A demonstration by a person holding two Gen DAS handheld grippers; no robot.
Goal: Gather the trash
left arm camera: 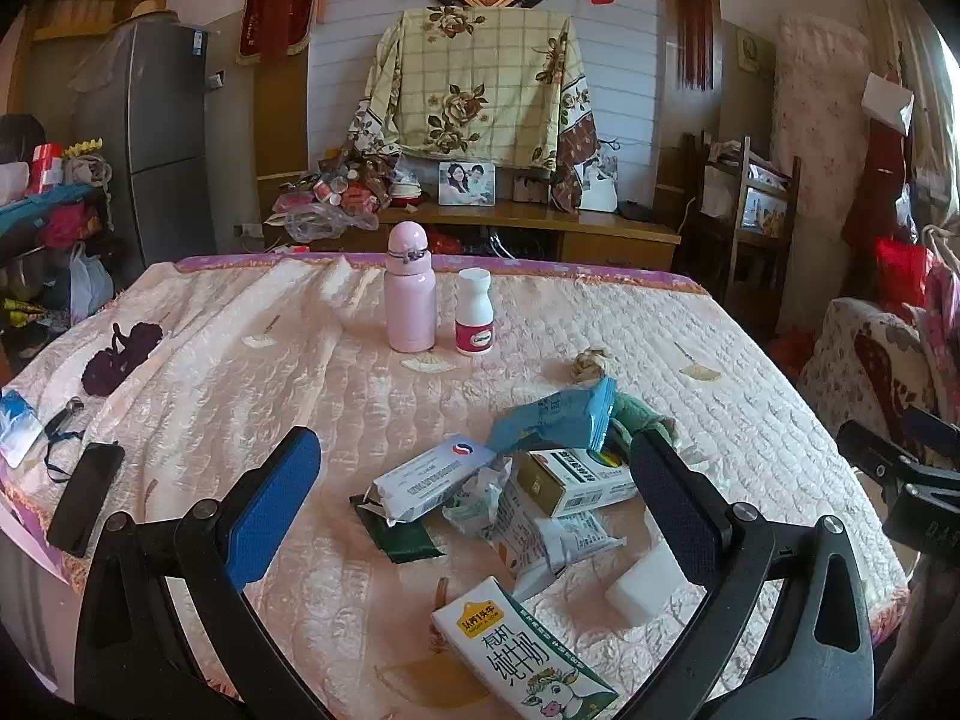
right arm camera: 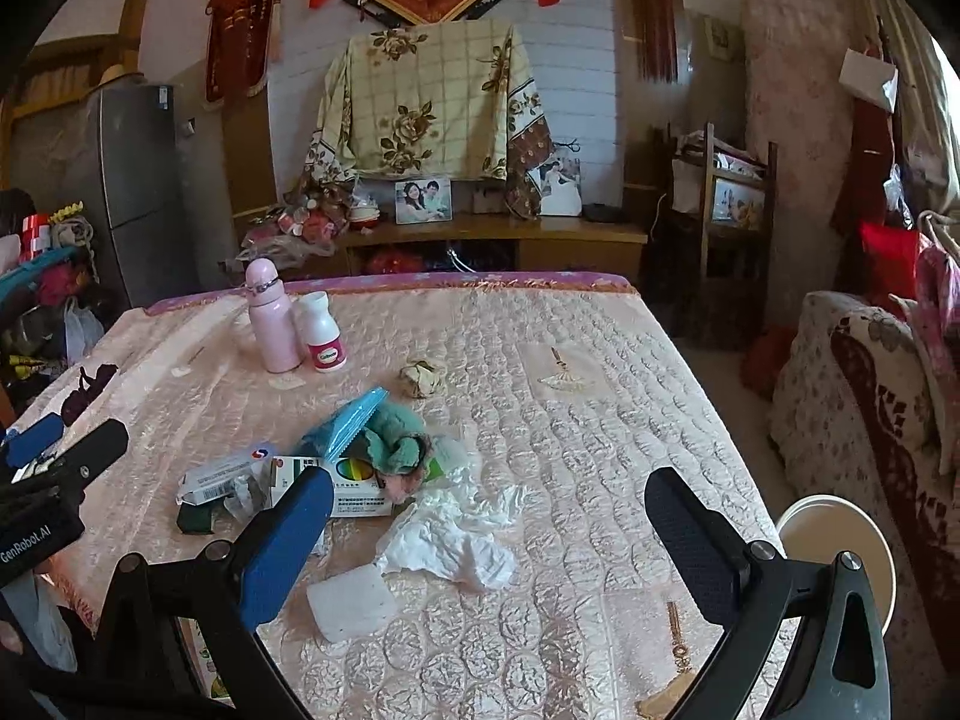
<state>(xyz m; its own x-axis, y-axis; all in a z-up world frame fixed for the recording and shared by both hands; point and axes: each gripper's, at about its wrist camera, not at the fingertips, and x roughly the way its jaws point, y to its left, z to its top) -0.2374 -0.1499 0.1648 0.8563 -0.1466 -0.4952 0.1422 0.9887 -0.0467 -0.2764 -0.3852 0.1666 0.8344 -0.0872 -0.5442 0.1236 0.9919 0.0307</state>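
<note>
Both grippers hover wide open and empty over a quilted bed (right arm camera: 600, 420) — the left gripper (left arm camera: 474, 498) framing a trash pile (left arm camera: 528, 480) of cartons and wrappers, the right gripper (right arm camera: 489, 531) above one crumpled tissue (right arm camera: 456, 534). Best taken singly, light pieces first, pinched mid-body. Visible: two upright bottles (left arm camera: 411, 294), one milk carton (left arm camera: 522, 654), one white block (right arm camera: 351, 603), one paper wad (right arm camera: 423, 378).
</note>
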